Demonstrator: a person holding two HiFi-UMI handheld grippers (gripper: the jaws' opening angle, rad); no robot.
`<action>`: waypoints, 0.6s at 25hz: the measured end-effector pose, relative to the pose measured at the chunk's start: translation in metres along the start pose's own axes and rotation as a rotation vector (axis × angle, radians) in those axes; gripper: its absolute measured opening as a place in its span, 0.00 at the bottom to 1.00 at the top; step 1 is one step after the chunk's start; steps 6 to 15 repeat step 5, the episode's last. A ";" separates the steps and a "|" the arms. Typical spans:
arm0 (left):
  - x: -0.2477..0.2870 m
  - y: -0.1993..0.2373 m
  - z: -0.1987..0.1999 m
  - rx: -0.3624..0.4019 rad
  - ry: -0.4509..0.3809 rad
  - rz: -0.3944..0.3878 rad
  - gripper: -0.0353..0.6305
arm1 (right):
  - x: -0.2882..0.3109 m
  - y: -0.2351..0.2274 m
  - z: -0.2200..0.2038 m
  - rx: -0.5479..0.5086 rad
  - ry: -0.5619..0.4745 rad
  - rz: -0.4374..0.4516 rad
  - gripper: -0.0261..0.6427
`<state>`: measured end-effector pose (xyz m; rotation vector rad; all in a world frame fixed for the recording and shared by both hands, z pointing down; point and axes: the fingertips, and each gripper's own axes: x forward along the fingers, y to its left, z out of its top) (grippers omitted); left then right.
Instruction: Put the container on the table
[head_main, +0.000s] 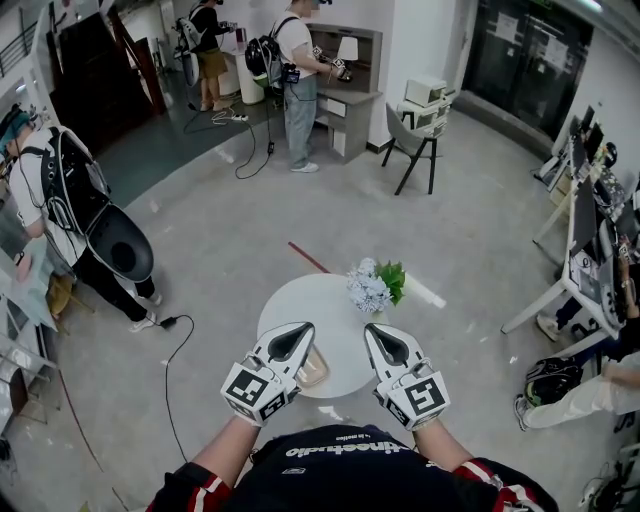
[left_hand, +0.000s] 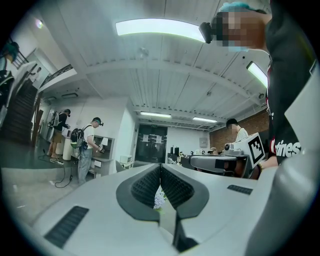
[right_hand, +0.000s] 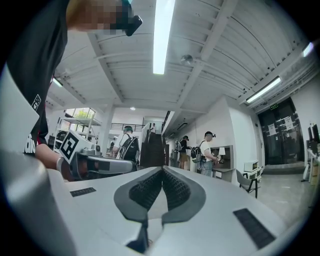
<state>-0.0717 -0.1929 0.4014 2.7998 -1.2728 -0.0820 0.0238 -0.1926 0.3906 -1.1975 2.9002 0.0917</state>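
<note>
**A:** While the left claw and the right claw are hovering level over the near side of the round white counter, how are their jaws standing?

**B:** Both are sitting fully closed. The left claw's pads are pressing together on nothing, and the right claw's pads are meeting the same way, also empty. The two claws are lying side by side and apart.

**A:** And where is the container lying?

**B:** The container, a pale see-through tub, is resting on the counter near its front-left edge. It is sitting just beside the left claw, which is partly covering it. Neither claw is gripping it.

**A:** What is showing further out?

**B:** A bunch of pale flowers with green leaves is standing at the counter's far edge. Beyond it a red line is lying on the grey floor. A dark chair is standing farther off. A person with a backpack is working by the back wall.
</note>
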 end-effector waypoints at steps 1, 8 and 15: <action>0.000 0.000 0.000 -0.001 0.000 0.001 0.09 | 0.000 -0.001 0.000 0.000 0.001 -0.002 0.05; 0.003 0.001 0.002 -0.001 0.002 0.004 0.09 | 0.001 -0.004 0.001 -0.001 0.005 -0.006 0.05; 0.003 0.001 0.002 -0.001 0.002 0.004 0.09 | 0.001 -0.004 0.001 -0.001 0.005 -0.006 0.05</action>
